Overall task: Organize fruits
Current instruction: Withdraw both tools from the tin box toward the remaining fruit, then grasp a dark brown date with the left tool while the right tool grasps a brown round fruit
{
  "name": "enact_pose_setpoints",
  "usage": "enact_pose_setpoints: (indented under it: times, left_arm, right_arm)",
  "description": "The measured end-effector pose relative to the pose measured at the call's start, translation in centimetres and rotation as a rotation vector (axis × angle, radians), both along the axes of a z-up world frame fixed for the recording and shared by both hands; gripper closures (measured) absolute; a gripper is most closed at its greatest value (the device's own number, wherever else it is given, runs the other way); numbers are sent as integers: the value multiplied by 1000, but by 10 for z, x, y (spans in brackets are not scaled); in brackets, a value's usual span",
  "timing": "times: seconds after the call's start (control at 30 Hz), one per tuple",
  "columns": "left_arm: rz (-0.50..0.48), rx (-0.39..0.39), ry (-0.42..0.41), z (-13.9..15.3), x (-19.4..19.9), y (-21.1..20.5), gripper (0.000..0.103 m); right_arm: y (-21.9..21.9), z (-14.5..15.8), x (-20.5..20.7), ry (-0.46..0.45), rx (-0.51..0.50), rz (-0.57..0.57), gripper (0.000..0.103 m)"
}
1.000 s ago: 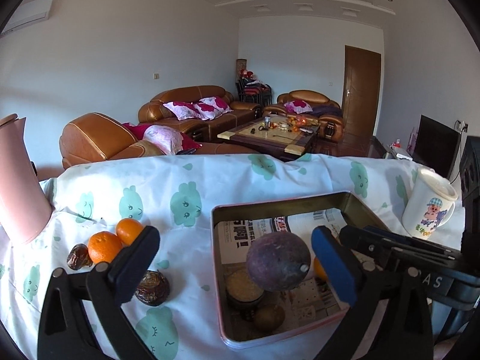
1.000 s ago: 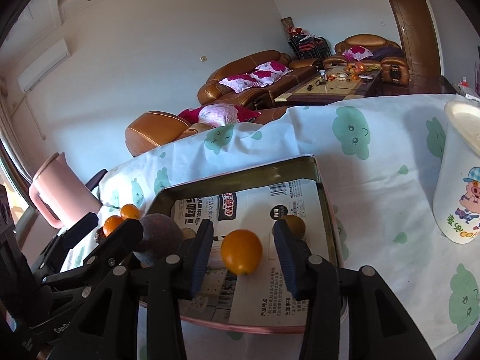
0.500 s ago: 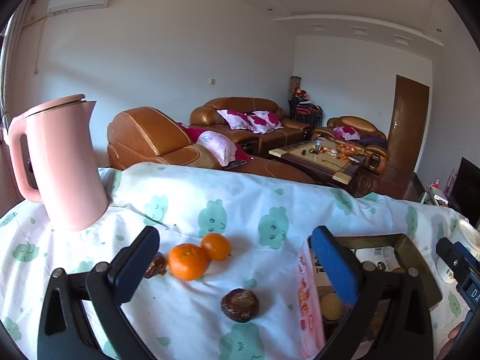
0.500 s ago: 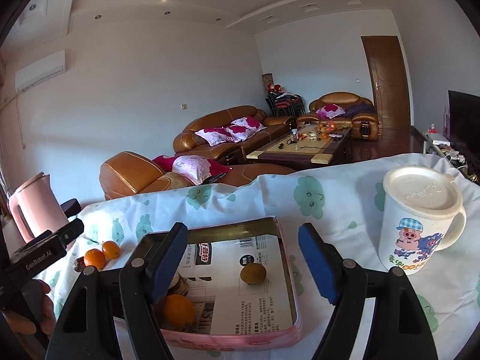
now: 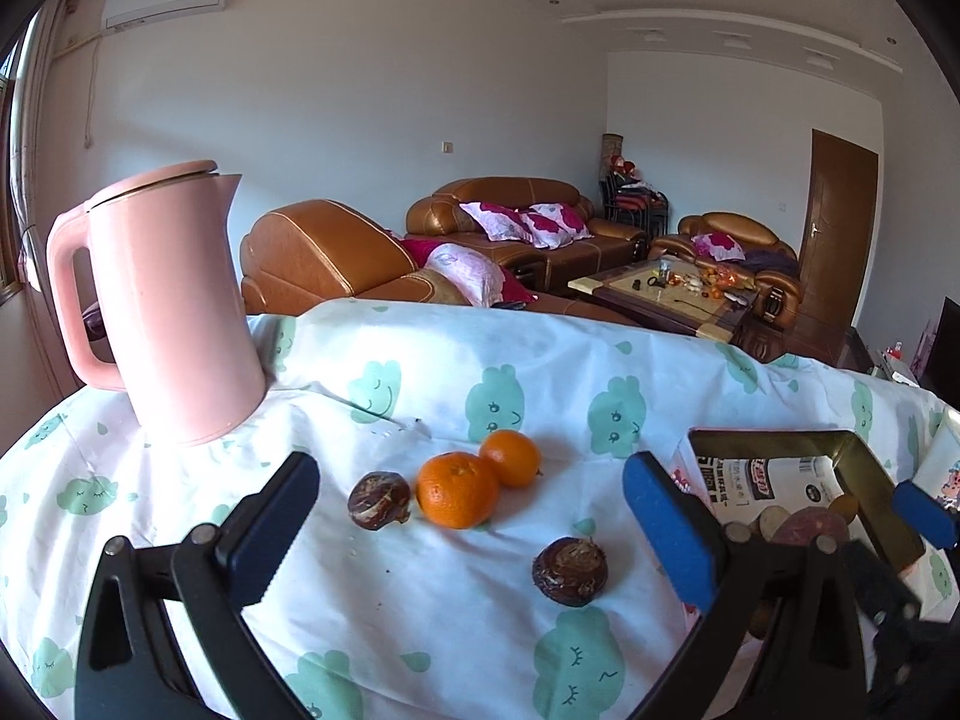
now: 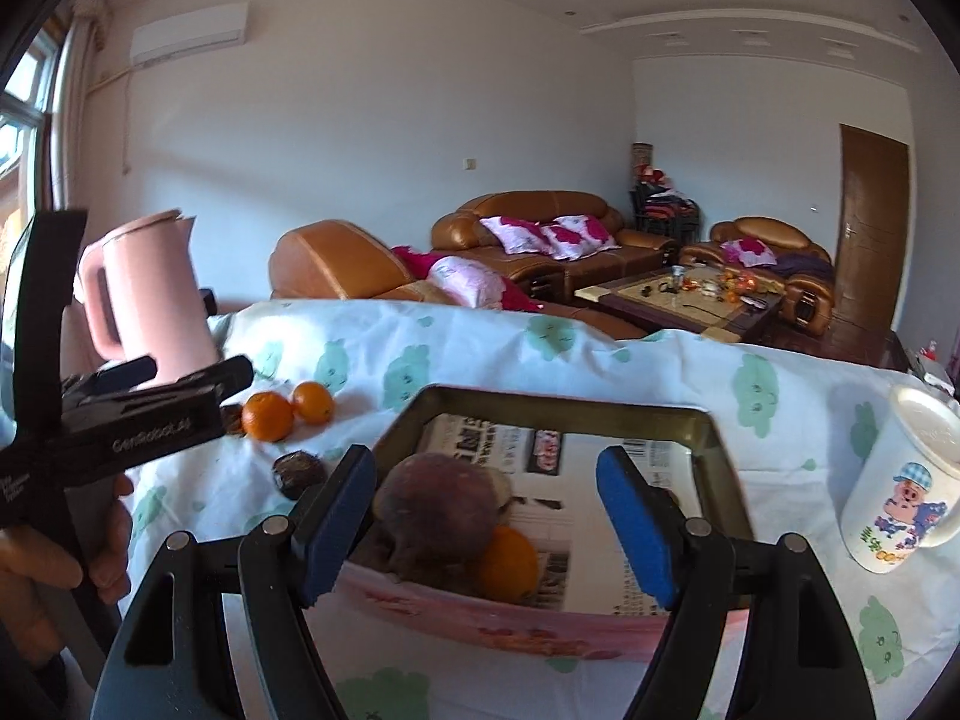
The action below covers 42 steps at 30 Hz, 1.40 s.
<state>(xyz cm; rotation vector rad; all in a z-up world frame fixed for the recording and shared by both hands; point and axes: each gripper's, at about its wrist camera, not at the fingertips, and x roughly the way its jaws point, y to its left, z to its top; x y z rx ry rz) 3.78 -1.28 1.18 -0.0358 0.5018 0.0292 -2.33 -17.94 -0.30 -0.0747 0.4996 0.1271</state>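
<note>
Standing wide apart, the jaws of the left gripper (image 5: 471, 531) are seen over the cloth-covered table (image 5: 420, 618), and nothing is held between them. Framed between its blue pads are two oranges (image 5: 459, 489) touching each other, a dark brown fruit (image 5: 379, 500) just beside the larger orange, and a second dark brown fruit (image 5: 570, 571) nearer to the right pad. A pink kettle (image 5: 168, 306) is placed behind them on the left.

The right gripper (image 6: 486, 516) is also opened wide and nothing is clamped by it. Its pads are seen over the near wall of the metal tin (image 6: 714, 438), which is lined with newspaper. Inside the tin, a large purple fruit (image 6: 435, 504) and an orange (image 6: 507, 564) lie together in the near left corner. A lidded cartoon mug (image 6: 906, 480) stands to the right of the tin. At the left edge of this view, a hand (image 6: 36, 564) is holding the left gripper.
</note>
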Motion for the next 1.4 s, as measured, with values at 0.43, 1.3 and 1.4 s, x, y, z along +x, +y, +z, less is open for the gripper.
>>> enact_pose_setpoints:
  times: [0.43, 1.3, 1.4]
  left_arm:
    - [31, -7, 4, 2, 4, 15, 0]
    - [183, 85, 64, -16, 40, 134, 0]
    - [185, 71, 76, -15, 43, 140, 0]
  right_arm:
    - [-43, 8, -2, -101, -64, -337, 17]
    - [118, -17, 59, 119, -8, 29, 19]
    - [122, -25, 73, 185, -11, 38, 30]
